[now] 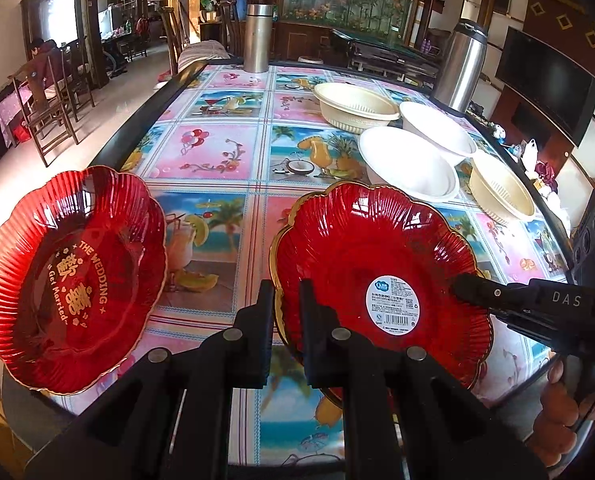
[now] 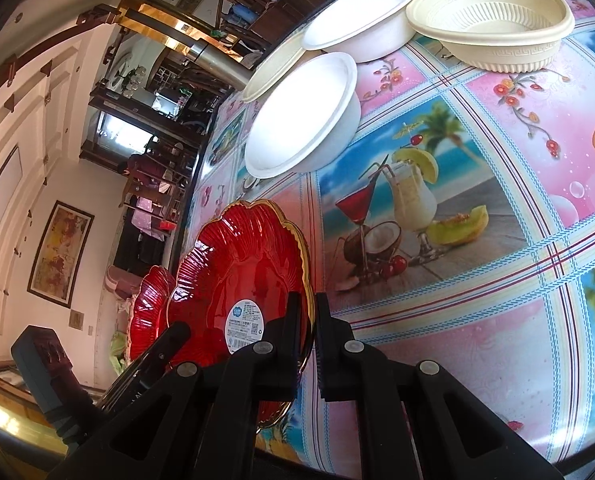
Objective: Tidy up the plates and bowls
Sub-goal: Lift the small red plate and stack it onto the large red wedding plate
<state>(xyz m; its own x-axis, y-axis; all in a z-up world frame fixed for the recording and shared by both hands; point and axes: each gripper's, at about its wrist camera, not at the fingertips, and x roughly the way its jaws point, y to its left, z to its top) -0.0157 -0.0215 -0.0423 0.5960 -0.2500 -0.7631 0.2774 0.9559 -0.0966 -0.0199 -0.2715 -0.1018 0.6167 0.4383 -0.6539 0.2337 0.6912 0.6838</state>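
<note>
Left gripper [image 1: 286, 300] pinched near rim of labelled red plate [image 1: 377, 280] | right gripper [image 2: 312, 312] clamped its opposite rim | plate tilted above table [image 1: 217, 152] | second red plate [image 1: 73, 280] left, bowls [image 1: 409, 160] beyond.

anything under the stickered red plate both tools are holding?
The stickered red plate hangs tilted over the patterned tablecloth; cloth shows through its translucent edge. The left tool and right tool pinch its rim. The sticker hides what's directly behind it.
</note>
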